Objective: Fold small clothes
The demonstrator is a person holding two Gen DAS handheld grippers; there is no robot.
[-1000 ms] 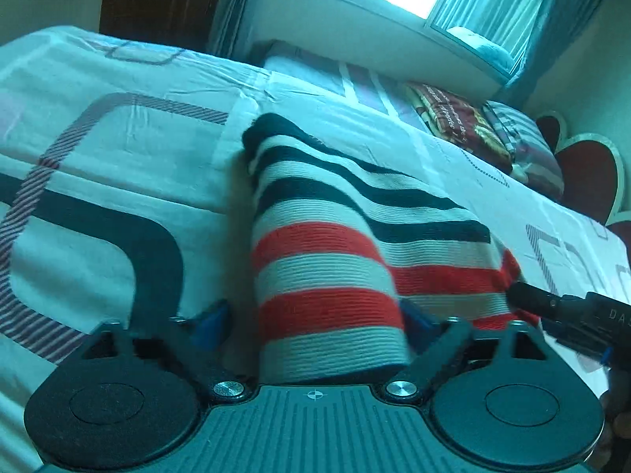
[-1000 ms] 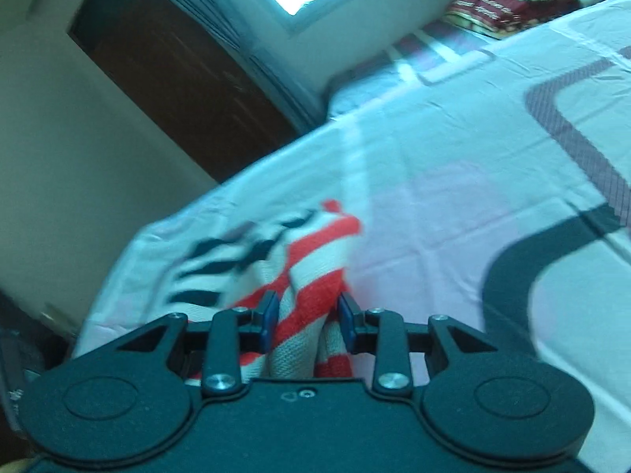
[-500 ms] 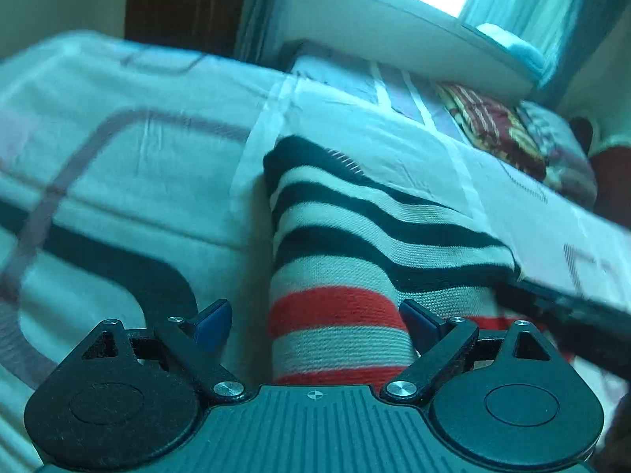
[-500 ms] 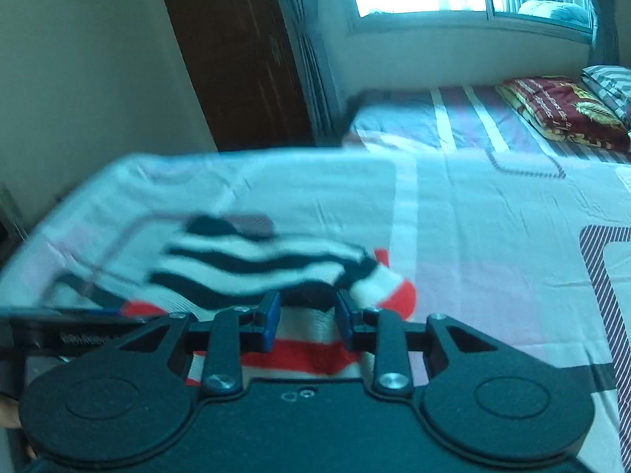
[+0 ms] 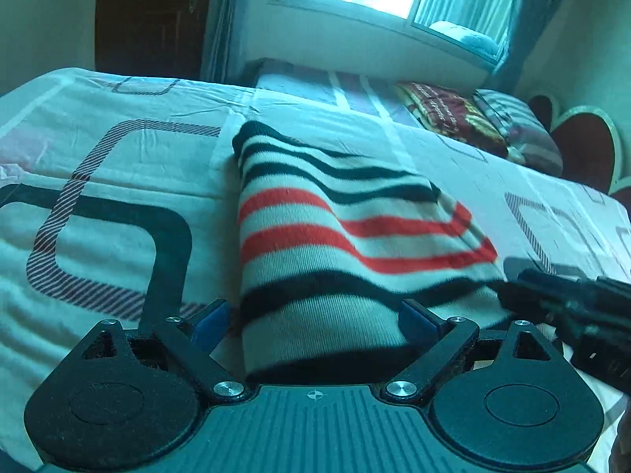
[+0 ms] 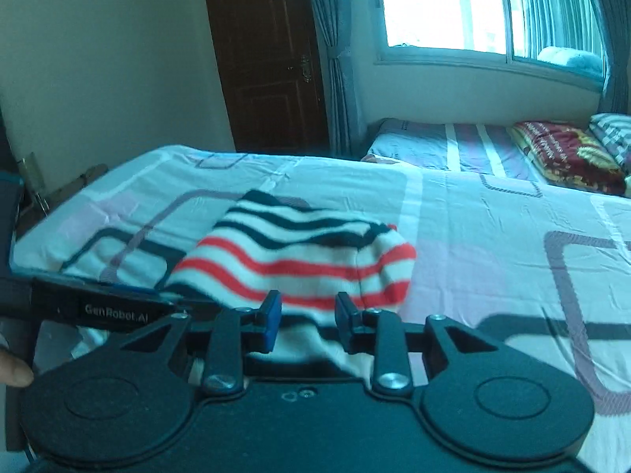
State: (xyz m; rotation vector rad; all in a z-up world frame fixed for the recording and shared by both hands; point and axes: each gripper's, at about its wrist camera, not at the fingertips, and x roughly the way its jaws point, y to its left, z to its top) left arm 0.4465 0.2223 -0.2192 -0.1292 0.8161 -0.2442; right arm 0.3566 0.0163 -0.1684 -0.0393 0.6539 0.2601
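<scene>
I'm mid-fold on the striped sweater (image 5: 335, 244), which lies on the bed (image 5: 118, 165). My left gripper (image 5: 315, 319) is spread wide around its near edge; my right gripper (image 6: 307, 315) pinches a bunch of the knit. Next, I judge, lay that edge over evenly.

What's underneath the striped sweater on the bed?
The sweater lies on the patterned bedsheet, whose dark curved lines run in beneath it. Whatever else lies under the folded knit is covered.

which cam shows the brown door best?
Right wrist: the brown door shows nearly full height, panels and handle visible. Left wrist catches only a dark slice of it at the top edge, no detail.
</scene>
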